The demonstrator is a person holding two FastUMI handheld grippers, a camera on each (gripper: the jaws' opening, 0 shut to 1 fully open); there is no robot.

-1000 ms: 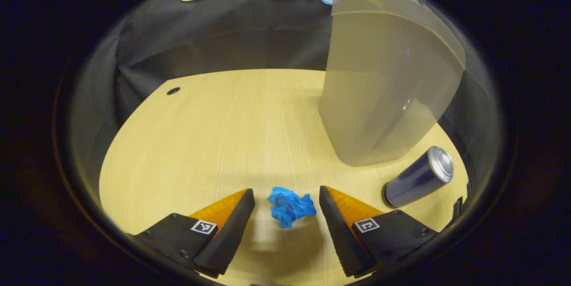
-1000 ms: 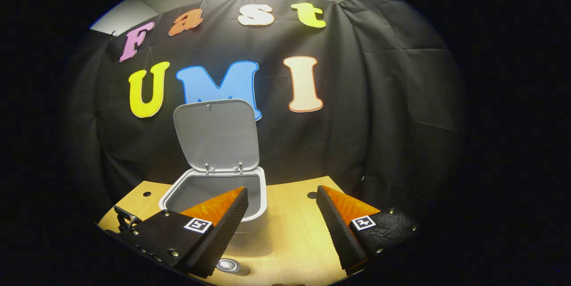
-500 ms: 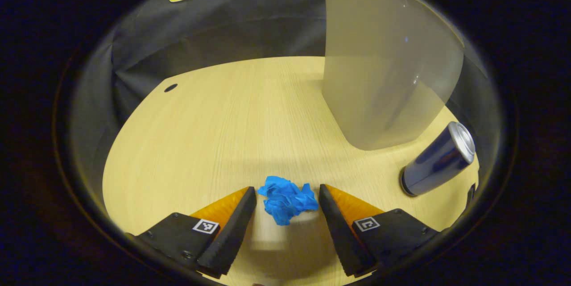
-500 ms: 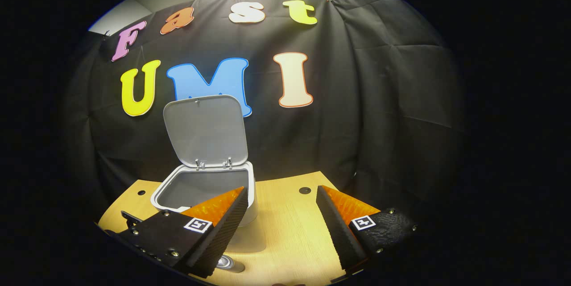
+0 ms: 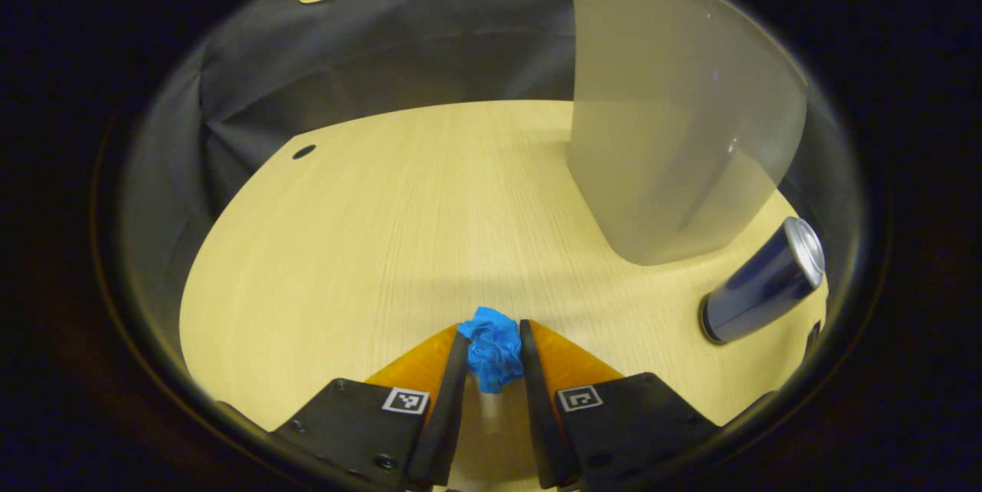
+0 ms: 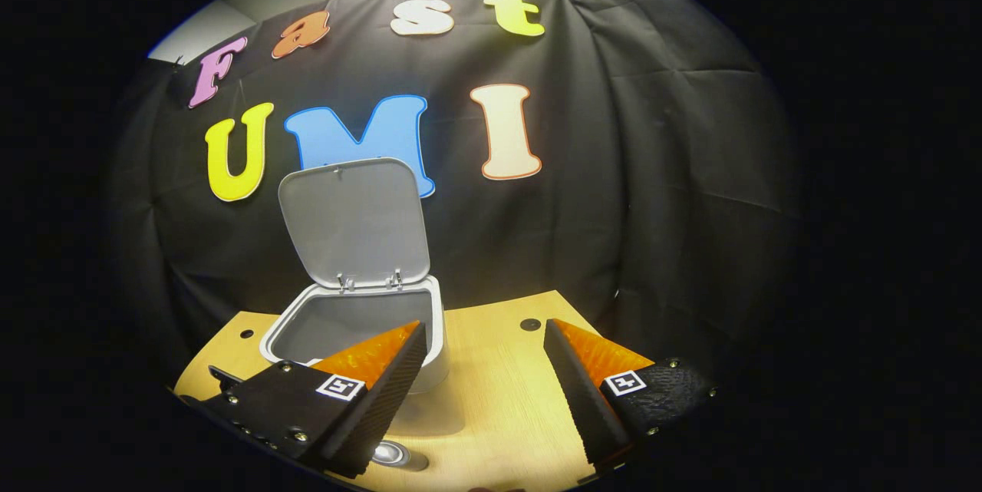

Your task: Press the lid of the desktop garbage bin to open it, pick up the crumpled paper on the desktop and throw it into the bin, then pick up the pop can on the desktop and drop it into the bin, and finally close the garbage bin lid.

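In the left gripper view my left gripper (image 5: 493, 338) is shut on the blue crumpled paper (image 5: 492, 348), low over the wooden desktop (image 5: 383, 231). The pale grey bin (image 5: 675, 131) stands to its right, and a dark blue pop can (image 5: 763, 282) lies on its side beyond that. In the right gripper view the bin (image 6: 360, 319) stands with its lid (image 6: 354, 222) raised upright. My right gripper (image 6: 485, 338) hangs open above the desk, right of the bin, holding nothing. The can's silver end (image 6: 393, 455) peeks out under the right gripper's left finger.
Black cloth walls close the booth behind and beside the desk. Small round holes sit in the desktop (image 5: 304, 151) (image 6: 529, 324). Bare wood stretches left of the bin in the left gripper view.
My left gripper's fingers have closed from wide open onto the blue paper. The right gripper has stayed open and shifted only slightly.
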